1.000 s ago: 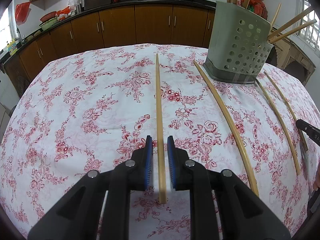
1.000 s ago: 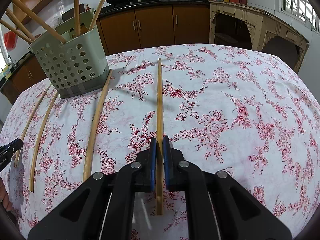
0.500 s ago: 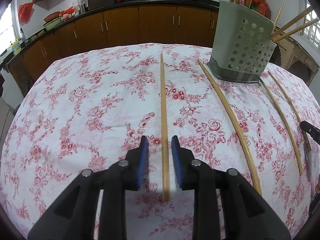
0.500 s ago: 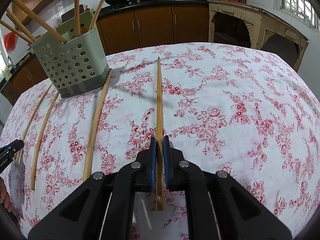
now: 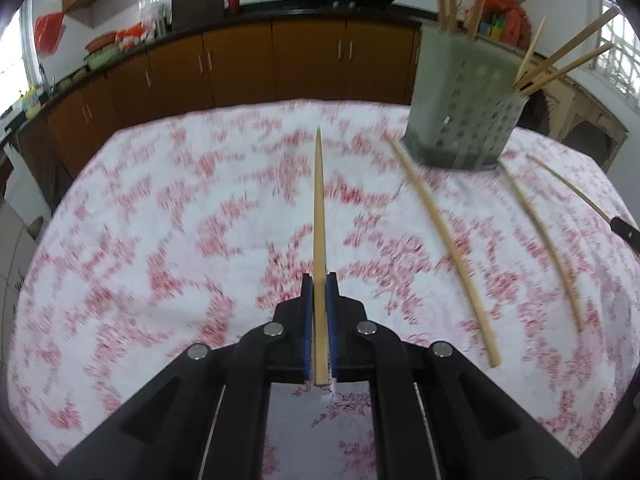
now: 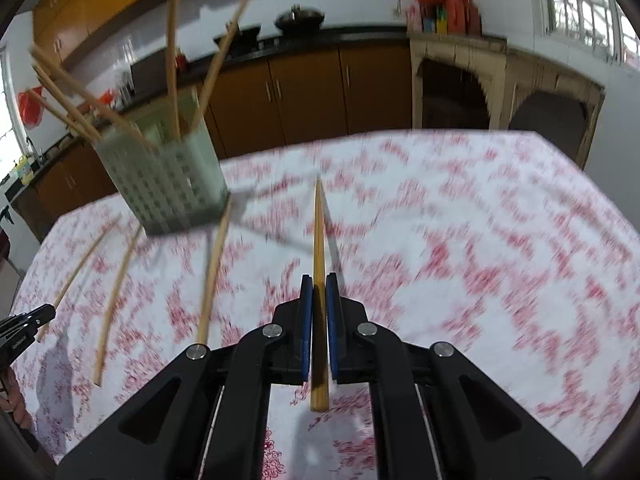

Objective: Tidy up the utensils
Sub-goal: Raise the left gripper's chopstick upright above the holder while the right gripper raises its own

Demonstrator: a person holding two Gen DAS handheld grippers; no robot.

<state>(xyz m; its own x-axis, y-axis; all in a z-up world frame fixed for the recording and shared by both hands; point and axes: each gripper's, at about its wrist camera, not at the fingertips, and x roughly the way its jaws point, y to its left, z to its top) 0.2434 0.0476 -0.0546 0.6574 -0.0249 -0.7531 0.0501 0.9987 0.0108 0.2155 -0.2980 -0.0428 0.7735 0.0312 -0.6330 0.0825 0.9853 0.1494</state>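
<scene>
Currently: left tool (image 5: 319, 292) and right tool (image 6: 319, 292) each clenched on one chopstick (image 5: 319, 216); next, drop both into far perforated holder (image 5: 464, 108)

The table (image 5: 160, 240) wore a white cloth with red flowers all over. The chopstick (image 5: 319, 216) was pale tan. The basket (image 5: 464, 96) at 1 o'clock was grey-green with rows of little holes. The jaws had blue pads (image 5: 307, 320) on black arms. The cupboards (image 5: 240, 68) behind were brown.
</scene>
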